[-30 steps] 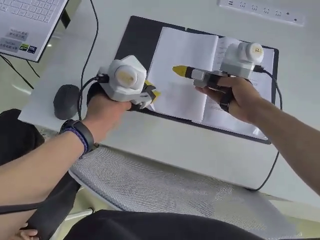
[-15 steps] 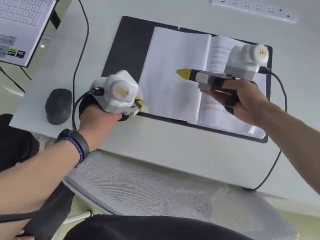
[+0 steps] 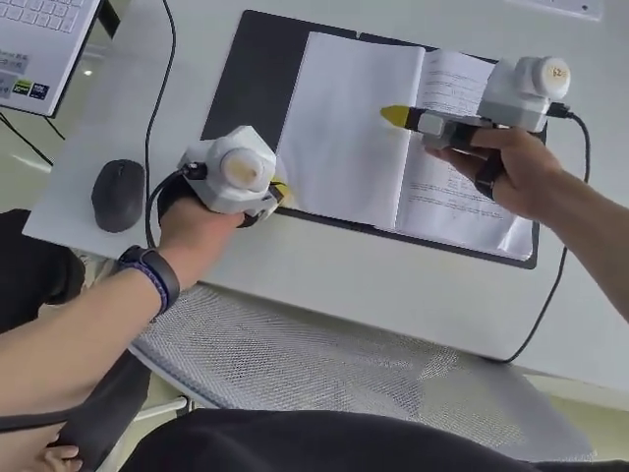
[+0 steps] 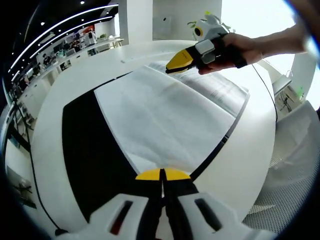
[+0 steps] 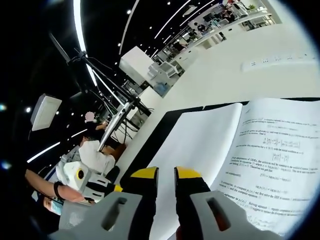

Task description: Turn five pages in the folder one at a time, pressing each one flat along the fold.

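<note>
The folder lies open on the white desk, its black cover (image 3: 246, 79) showing at the left. A blank white page (image 3: 344, 118) is on its left half and a printed page (image 3: 462, 197) on its right. My left gripper (image 3: 281, 192) is shut, with its yellow tips (image 4: 162, 175) at the blank page's (image 4: 165, 120) near corner; whether they pinch the sheet I cannot tell. My right gripper (image 3: 391, 116) hovers at the fold, pointing left. In its own view the right gripper (image 5: 166, 175) has a narrow gap with nothing in it, above the blank page (image 5: 200, 140).
A laptop (image 3: 39, 49) and a black mouse (image 3: 118, 194) sit left of the folder, with cables running past them. A power strip (image 3: 570, 8) lies at the far right. A grey mesh chair (image 3: 324, 364) is under the desk's near edge.
My right gripper has moved right, from over the blank page to the fold. The left gripper has stayed at the page's near corner. The head camera has shifted.
</note>
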`<state>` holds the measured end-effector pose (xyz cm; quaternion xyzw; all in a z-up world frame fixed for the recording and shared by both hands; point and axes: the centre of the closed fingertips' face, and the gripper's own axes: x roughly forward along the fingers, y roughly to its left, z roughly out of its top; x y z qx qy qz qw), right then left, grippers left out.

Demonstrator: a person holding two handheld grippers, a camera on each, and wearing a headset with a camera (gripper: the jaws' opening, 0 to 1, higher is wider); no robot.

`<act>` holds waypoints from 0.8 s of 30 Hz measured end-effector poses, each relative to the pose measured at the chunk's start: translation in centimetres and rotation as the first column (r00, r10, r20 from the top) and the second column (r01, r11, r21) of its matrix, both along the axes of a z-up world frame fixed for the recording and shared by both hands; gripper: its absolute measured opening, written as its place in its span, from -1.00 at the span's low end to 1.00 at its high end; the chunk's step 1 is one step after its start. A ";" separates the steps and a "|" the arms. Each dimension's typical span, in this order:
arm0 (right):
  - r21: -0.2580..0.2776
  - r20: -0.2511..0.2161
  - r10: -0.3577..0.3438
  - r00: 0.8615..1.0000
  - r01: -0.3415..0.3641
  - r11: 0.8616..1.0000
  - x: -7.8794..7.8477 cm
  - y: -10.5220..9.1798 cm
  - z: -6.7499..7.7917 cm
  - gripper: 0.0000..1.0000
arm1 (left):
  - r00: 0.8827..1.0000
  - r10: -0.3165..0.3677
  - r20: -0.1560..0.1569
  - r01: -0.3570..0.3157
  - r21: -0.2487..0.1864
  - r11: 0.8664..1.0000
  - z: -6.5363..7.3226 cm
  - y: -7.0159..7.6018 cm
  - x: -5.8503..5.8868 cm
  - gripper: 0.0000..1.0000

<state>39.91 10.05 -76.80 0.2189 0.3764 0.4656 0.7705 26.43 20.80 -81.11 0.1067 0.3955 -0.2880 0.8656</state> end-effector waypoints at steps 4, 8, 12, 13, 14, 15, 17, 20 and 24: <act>0.000 0.001 -0.015 1.000 0.015 1.000 1.2 -0.4 -0.3 -0.82 | 1.000 0.002 -0.002 -0.002 -0.004 1.000 0.0 0.0 0.0 -1.00; 0.021 -0.006 -0.051 0.999 0.052 0.998 2.5 -0.8 -0.5 -0.89 | 1.000 0.004 -0.006 -0.004 -0.008 1.000 -0.1 0.0 0.1 -1.00; 0.036 -0.024 -0.075 0.997 0.076 0.996 3.4 -1.1 -1.3 -1.00 | 1.000 0.006 -0.010 -0.006 -0.008 1.000 -0.1 0.0 0.1 -1.00; 0.030 -0.029 -0.079 0.996 0.080 0.996 3.5 -1.1 -1.7 -1.00 | 1.000 0.005 -0.010 -0.005 -0.007 1.000 -0.1 0.0 0.1 -1.00; 0.027 -0.033 -0.079 0.996 0.080 0.996 3.5 -1.1 -2.0 -1.00 | 1.000 0.007 -0.011 -0.007 -0.007 1.000 -0.1 0.0 0.1 -1.00; 0.026 -0.035 -0.079 0.996 0.080 0.996 3.5 -1.1 -2.2 -1.00 | 1.000 0.007 -0.012 -0.008 -0.006 1.000 -0.1 0.0 0.1 -1.00; 0.024 -0.041 -0.079 0.996 0.080 0.997 3.4 -1.0 -2.3 -1.00 | 1.000 0.006 -0.014 -0.006 -0.004 1.000 -0.1 0.0 0.1 -1.00; 0.000 -0.041 -0.077 0.996 0.077 0.997 3.7 -1.2 -3.2 -1.00 | 1.000 0.003 -0.015 -0.003 -0.001 1.000 -0.1 0.0 0.1 -1.00; 0.023 -0.058 -0.091 0.994 0.092 0.995 3.7 -1.1 -3.1 -1.00 | 1.000 0.003 -0.016 -0.003 -0.003 1.000 -0.1 0.0 0.1 -1.00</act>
